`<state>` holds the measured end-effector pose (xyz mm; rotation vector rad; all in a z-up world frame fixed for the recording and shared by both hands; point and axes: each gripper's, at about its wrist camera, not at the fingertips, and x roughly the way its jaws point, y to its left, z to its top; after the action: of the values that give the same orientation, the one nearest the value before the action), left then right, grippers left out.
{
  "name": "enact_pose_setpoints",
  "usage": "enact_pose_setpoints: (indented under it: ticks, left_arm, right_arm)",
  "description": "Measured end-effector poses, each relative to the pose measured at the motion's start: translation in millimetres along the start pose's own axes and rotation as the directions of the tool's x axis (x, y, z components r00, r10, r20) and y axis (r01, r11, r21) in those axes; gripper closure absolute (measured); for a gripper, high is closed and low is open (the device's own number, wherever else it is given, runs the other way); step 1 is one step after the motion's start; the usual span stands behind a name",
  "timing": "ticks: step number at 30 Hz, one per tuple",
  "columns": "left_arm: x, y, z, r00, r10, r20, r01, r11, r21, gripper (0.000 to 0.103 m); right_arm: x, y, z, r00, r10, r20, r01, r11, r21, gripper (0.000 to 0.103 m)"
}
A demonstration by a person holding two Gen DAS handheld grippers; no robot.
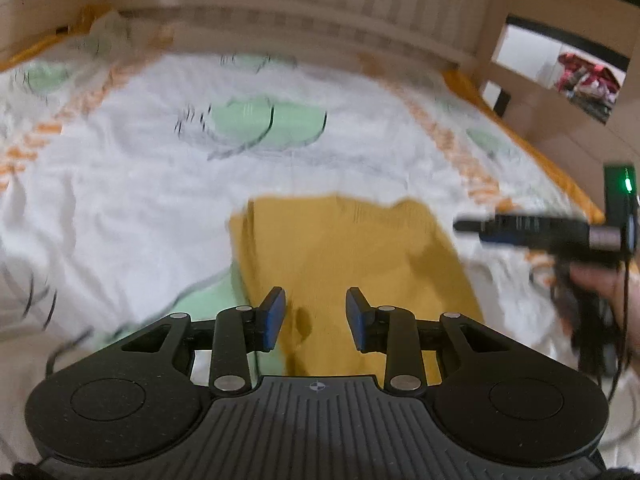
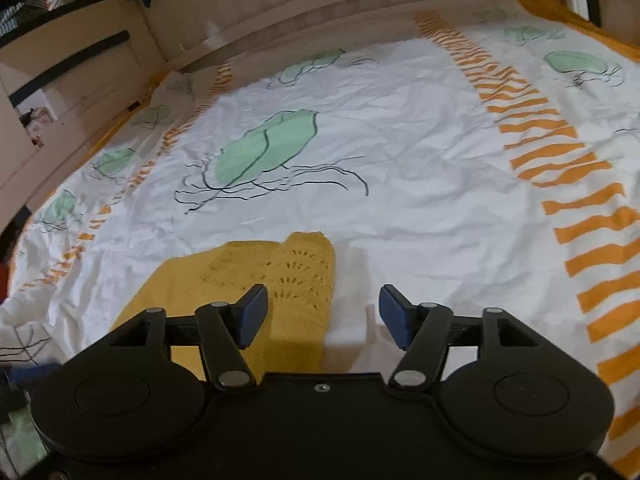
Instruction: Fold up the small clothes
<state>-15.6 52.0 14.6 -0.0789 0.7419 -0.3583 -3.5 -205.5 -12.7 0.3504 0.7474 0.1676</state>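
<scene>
Left gripper (image 1: 316,316) and right gripper (image 2: 323,316), both wide and holding nothing, hover over mustard knit garment (image 1: 344,248) on near bedsheet (image 2: 420,152).

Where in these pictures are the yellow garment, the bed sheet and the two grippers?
yellow garment (image 1: 344,248): left wrist view, middle of its flat cloth.
bed sheet (image 2: 420,168): right wrist view, bare white part.
left gripper (image 1: 316,316): left wrist view, midway between fingertips.
right gripper (image 2: 324,312): right wrist view, midway between fingertips.
</scene>
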Motion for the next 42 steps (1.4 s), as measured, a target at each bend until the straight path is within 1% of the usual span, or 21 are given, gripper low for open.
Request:
enact_pose_setpoints:
  ticks: [3, 6, 9, 10, 11, 13, 14, 17, 20, 21, 22, 23, 26, 27, 29, 32, 34, 35, 36, 39, 42]
  left_arm:
    - [25, -4, 12, 1.0, 0.02, 0.012, -0.02, 0.999, -0.03, 0.07]
    - [51, -5, 15, 0.999, 0.052, 0.004, -0.052, 0.998, -0.029, 0.07]
    - [73, 0, 8, 0.994, 0.106, -0.038, -0.108, 0.993, -0.048, 0.071]
    - [77, 4, 1, 0.989, 0.137, -0.056, -0.139, 0.989, -0.039, 0.07]
    - [80, 7, -4, 0.985, 0.161, -0.064, -0.164, 0.986, -0.032, 0.067]
    - [79, 13, -15, 0.986, 0.164, -0.036, -0.166, 0.985, -0.051, 0.058]
    - [78, 16, -19, 0.986, 0.164, -0.038, -0.167, 0.984, -0.07, 0.054]
    - [75, 22, -21, 0.988, 0.15, -0.039, -0.154, 0.982, -0.113, 0.052]
    - [74, 21, -20, 0.987, 0.153, -0.04, -0.157, 0.982, -0.109, 0.051]
    - [75, 20, -20, 0.987, 0.155, -0.039, -0.158, 0.982, -0.108, 0.051]
    - [74, 21, -21, 0.987, 0.155, -0.037, -0.158, 0.982, -0.107, 0.05]
    - [75, 20, -20, 0.987, 0.156, -0.036, -0.159, 0.981, -0.11, 0.049]
    - [76, 23, -18, 0.987, 0.153, -0.041, -0.157, 0.979, -0.13, 0.046]
    - [75, 24, -17, 0.987, 0.152, -0.047, -0.157, 0.978, -0.136, 0.042]
    - [73, 24, -13, 0.982, 0.175, -0.07, -0.183, 0.973, -0.14, 0.037]
    - [64, 19, -10, 0.976, 0.207, -0.072, -0.215, 0.97, -0.111, 0.034]
    - [55, 13, -8, 0.972, 0.227, -0.058, -0.232, 0.969, -0.08, 0.033]
    - [50, 10, -8, 0.969, 0.24, -0.053, -0.243, 0.968, -0.067, 0.031]
    - [46, 7, -7, 0.965, 0.256, -0.049, -0.259, 0.964, -0.055, 0.026]
    - [28, 2, -4, 0.958, 0.287, -0.008, -0.287, 0.957, -0.047, 0.025]
    - [12, -2, 1, 0.956, 0.295, 0.014, -0.293, 0.954, -0.053, 0.025]
  right_arm:
    - [-1, 3, -4, 0.999, -0.044, 0.005, 0.044, 0.999, -0.016, 0.032]
    - [-1, 3, -8, 0.998, -0.069, 0.009, 0.069, 0.997, -0.021, 0.032]
    - [-3, 3, -10, 0.997, -0.079, 0.012, 0.079, 0.997, -0.022, 0.031]
    - [-3, 4, -10, 0.996, -0.088, 0.013, 0.088, 0.996, -0.026, 0.03]
    - [-3, 5, -10, 0.995, -0.095, 0.012, 0.095, 0.995, -0.029, 0.029]
    - [1, 7, -8, 0.995, -0.101, 0.012, 0.101, 0.994, -0.039, 0.028]
    - [4, 9, -6, 0.994, -0.104, 0.012, 0.105, 0.993, -0.048, 0.028]
    - [17, 16, -2, 0.993, -0.119, 0.007, 0.119, 0.99, -0.081, 0.026]
    - [45, 22, -3, 0.979, -0.2, -0.041, 0.192, 0.971, -0.144, 0.024]
    - [54, 22, -4, 0.975, -0.218, -0.054, 0.207, 0.966, -0.157, 0.02]
    - [60, 19, -6, 0.973, -0.227, -0.046, 0.218, 0.964, -0.151, 0.018]
    - [61, 17, -6, 0.973, -0.229, -0.039, 0.222, 0.965, -0.138, 0.013]
    - [54, 9, -4, 0.977, -0.208, -0.043, 0.205, 0.976, -0.072, 0.013]
    - [49, 9, -3, 0.978, -0.207, -0.032, 0.204, 0.977, -0.064, 0.013]
    - [37, 12, -3, 0.977, -0.214, -0.009, 0.213, 0.975, -0.068, 0.011]
    - [17, 16, -1, 0.98, -0.198, 0.029, 0.2, 0.977, -0.071, 0.009]
    - [3, 19, -1, 0.983, -0.175, 0.059, 0.179, 0.982, -0.059, 0.002]
    - [-2, 21, 0, 0.983, -0.172, 0.068, 0.176, 0.983, -0.056, 0.001]
    - [-8, 24, 0, 0.983, -0.168, 0.073, 0.173, 0.983, -0.06, 0.001]
    - [-27, 33, -2, 0.986, -0.143, 0.088, 0.15, 0.986, -0.075, 0.001]
    - [-42, 39, -3, 0.99, -0.113, 0.08, 0.12, 0.99, -0.081, 0.0]
